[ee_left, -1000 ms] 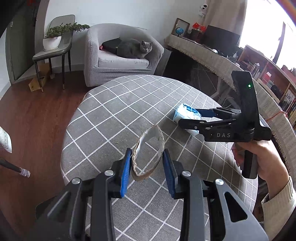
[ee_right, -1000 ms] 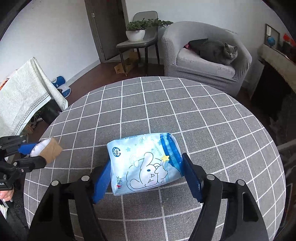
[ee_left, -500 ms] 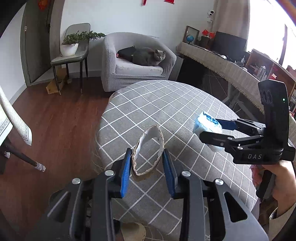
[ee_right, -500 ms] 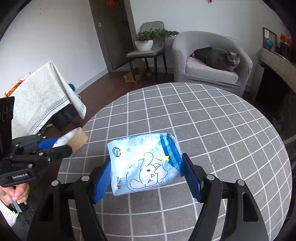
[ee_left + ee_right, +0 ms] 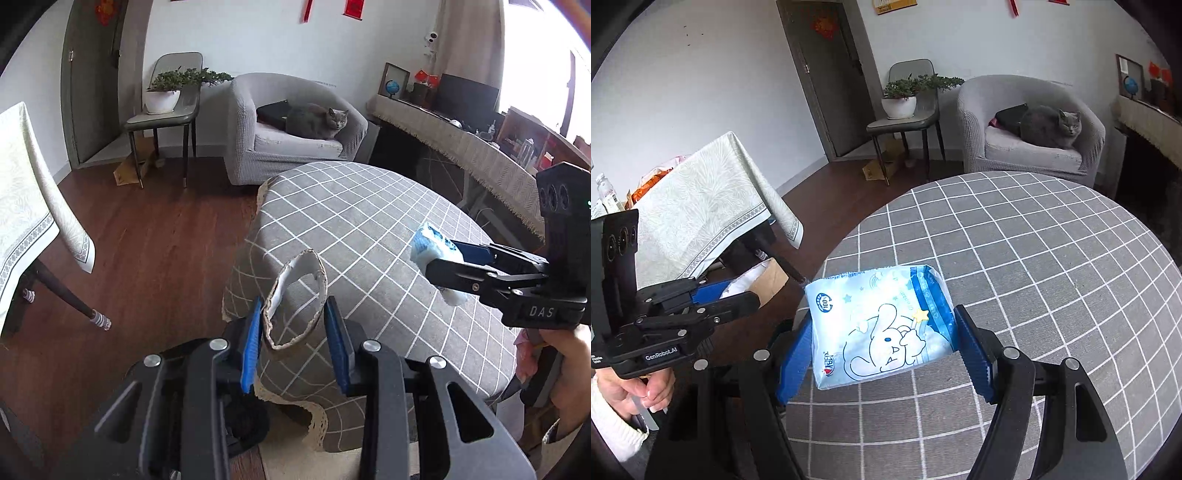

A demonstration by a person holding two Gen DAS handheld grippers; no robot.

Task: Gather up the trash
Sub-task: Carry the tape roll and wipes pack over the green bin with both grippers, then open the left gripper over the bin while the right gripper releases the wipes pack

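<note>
Two grippers: left gripper (image 5: 293, 325), right gripper (image 5: 882, 349). One cardboard roll (image 5: 295, 301). One blue tissue pack (image 5: 879, 325). One round checked surface (image 5: 369, 221). One armchair (image 5: 291, 125), one grey cat (image 5: 317, 120) on it. One side chair (image 5: 166, 110), one potted plant (image 5: 162, 96). One cloth-draped table (image 5: 701, 199).

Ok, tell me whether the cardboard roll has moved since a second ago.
Yes. The cardboard roll, gripped by the left gripper, has been carried from over the middle of the checked table to its left edge.
</note>
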